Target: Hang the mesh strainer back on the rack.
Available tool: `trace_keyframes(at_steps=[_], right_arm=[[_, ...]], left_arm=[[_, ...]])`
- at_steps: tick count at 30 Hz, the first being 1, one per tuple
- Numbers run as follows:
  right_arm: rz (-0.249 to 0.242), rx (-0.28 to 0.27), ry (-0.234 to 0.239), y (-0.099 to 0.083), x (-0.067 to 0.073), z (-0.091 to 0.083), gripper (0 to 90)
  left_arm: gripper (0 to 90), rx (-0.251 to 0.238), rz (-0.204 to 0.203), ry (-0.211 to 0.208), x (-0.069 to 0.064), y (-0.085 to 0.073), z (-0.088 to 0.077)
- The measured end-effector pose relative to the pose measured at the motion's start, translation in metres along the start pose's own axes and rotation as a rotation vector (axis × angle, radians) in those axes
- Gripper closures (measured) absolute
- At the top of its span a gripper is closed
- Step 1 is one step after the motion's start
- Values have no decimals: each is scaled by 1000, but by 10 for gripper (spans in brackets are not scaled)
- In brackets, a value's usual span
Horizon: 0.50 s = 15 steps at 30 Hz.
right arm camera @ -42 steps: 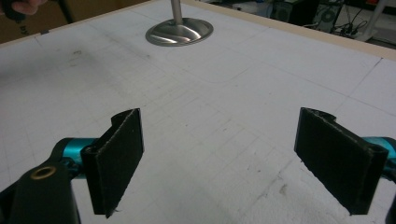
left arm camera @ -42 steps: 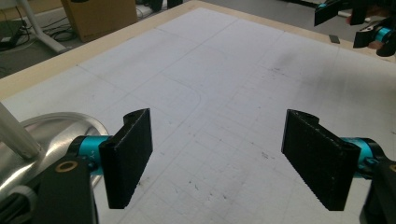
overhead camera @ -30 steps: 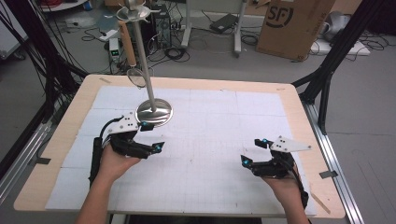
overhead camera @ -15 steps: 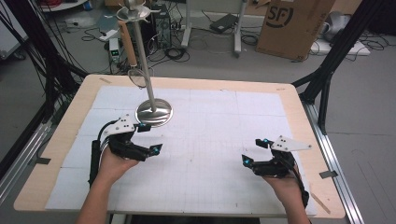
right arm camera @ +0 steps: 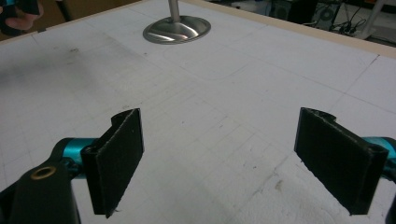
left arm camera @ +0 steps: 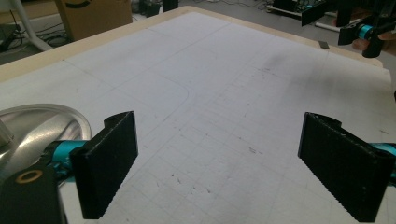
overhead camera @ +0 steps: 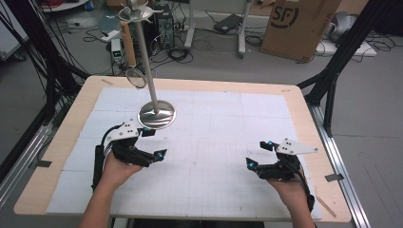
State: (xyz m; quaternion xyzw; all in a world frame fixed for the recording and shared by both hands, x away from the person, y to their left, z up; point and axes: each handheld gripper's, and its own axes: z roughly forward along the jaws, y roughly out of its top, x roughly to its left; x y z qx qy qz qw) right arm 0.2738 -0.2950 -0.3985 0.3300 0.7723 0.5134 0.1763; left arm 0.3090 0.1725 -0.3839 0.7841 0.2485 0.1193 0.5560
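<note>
Since the earlier frame your left gripper (overhead camera: 151,144) has been opening its jaws, and they now stand wide apart with nothing between them; neither hand has shifted on the table (overhead camera: 285,95). Your right gripper (overhead camera: 256,153) is likewise spread wide and empty. The stand (overhead camera: 153,90) lies just ahead of your left gripper and slightly to its outer side, its round base (left arm camera: 35,128) close beside the near jaw but not touching it. From your right gripper it sits well apart, far ahead across the mat (right arm camera: 196,84). Left hand is clearly the nearer. Long axis is vertical: a slim polished metal pole rising from a shiny dished base, with a small fitting at the top and a thin wire ring (overhead camera: 136,78) hanging partway up.
</note>
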Motion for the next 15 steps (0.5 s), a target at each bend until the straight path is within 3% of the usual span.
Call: trace_keyframes(at_steps=[7, 15], right_arm=[[0, 9, 4, -1, 0, 2, 148], [1, 13, 8, -1, 0, 3, 147]], left_arm=[[127, -13, -4, -18, 0, 0, -1], [129, 0, -8, -5, 2, -1, -1]])
